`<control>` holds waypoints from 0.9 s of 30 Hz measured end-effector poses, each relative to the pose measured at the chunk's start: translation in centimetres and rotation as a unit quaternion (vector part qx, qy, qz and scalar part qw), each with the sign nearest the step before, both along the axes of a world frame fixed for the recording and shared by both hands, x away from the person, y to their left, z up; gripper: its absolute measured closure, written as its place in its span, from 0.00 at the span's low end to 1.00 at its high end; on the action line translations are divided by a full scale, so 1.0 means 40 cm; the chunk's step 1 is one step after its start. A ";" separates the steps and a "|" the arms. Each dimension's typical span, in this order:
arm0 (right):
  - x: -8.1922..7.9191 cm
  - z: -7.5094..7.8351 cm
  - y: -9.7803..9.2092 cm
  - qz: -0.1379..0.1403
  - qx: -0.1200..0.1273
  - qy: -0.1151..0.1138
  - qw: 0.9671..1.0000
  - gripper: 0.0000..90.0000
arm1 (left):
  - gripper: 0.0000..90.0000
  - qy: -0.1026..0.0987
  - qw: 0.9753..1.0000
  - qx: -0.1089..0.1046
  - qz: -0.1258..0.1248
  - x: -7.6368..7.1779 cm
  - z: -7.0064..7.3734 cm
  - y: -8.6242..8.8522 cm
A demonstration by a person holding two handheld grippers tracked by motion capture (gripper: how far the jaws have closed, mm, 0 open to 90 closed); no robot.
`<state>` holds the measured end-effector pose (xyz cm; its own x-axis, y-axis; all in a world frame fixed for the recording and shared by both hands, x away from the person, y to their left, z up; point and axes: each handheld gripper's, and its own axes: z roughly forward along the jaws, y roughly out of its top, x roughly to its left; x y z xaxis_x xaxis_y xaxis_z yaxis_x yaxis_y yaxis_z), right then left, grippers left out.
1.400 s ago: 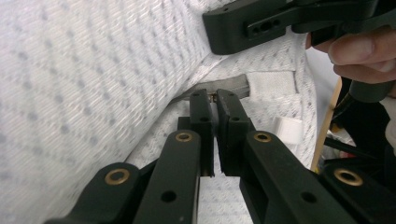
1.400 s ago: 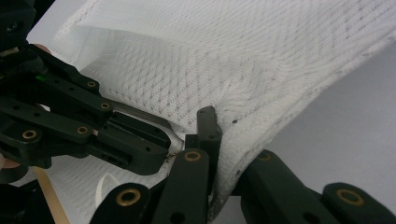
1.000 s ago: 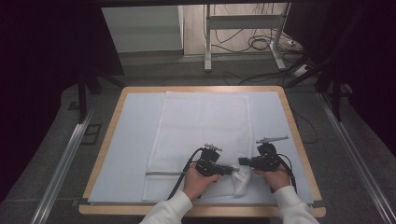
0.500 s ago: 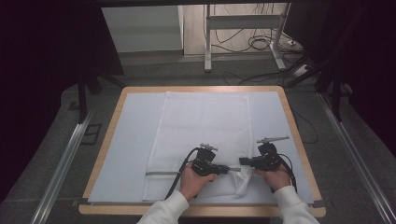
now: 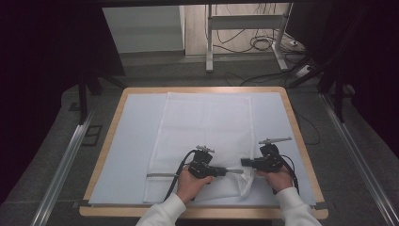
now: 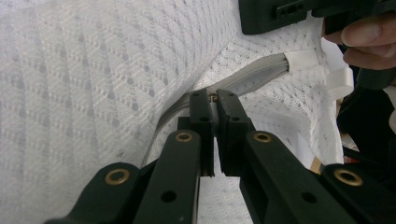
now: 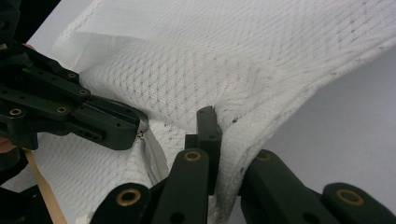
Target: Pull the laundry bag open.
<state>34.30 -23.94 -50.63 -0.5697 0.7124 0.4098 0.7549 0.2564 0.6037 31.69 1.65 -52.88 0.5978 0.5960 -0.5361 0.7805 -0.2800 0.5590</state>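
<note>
A white mesh laundry bag (image 5: 202,136) lies flat on the pale-covered surface (image 5: 127,141), its long axis running away from the person, its zippered mouth at the near edge. Along that edge runs the grey zipper (image 6: 243,81), crosswise to the bag's length (left to right across the high view). The left gripper (image 5: 225,171) has its jaws clenched on the zipper's small pull (image 6: 214,98), with the unzipped track leading off toward the other hand. The right gripper (image 5: 244,162) has its jaws pinching a fold of mesh at the bag's near right corner (image 7: 233,140), just beside the zipper's end, anchoring it. The pull therefore lies between the 2 grippers, and the left is the 1 on it; any slide follows the zipper's line. Against the frame 1 second earlier, the left gripper has crept slightly toward the right one, while the bag's body lies unchanged.
</note>
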 end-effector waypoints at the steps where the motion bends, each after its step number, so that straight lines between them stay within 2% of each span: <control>1: 0.000 0.000 0.000 0.000 -0.001 0.000 1.000 0.99 | 0.96 0.000 1.000 0.000 0.001 0.000 0.000 0.000; 8: 0.000 -0.003 0.003 0.004 -0.005 0.002 1.000 0.99 | 0.96 0.000 1.000 -0.002 0.002 0.001 -0.001 0.004; 10: 0.000 -0.003 0.002 0.004 -0.007 0.001 1.000 0.99 | 0.96 0.000 1.000 0.004 0.000 0.002 -0.003 0.009; 13: -0.001 -0.003 0.001 0.005 -0.006 0.001 1.000 0.99 | 0.96 0.003 1.000 -0.001 0.001 0.001 -0.005 0.015; 17: -0.001 -0.004 0.003 0.005 -0.008 -0.001 1.000 0.99 | 0.96 0.001 1.000 0.004 0.002 0.000 -0.005 0.020; 20: -0.001 -0.003 0.001 0.003 -0.009 -0.002 1.000 0.99 | 0.96 0.004 1.000 -0.002 0.009 0.001 -0.006 0.025; 27: -0.001 -0.004 0.003 0.003 -0.009 0.000 1.000 0.99 | 0.96 0.003 1.000 0.004 0.008 0.002 -0.007 0.038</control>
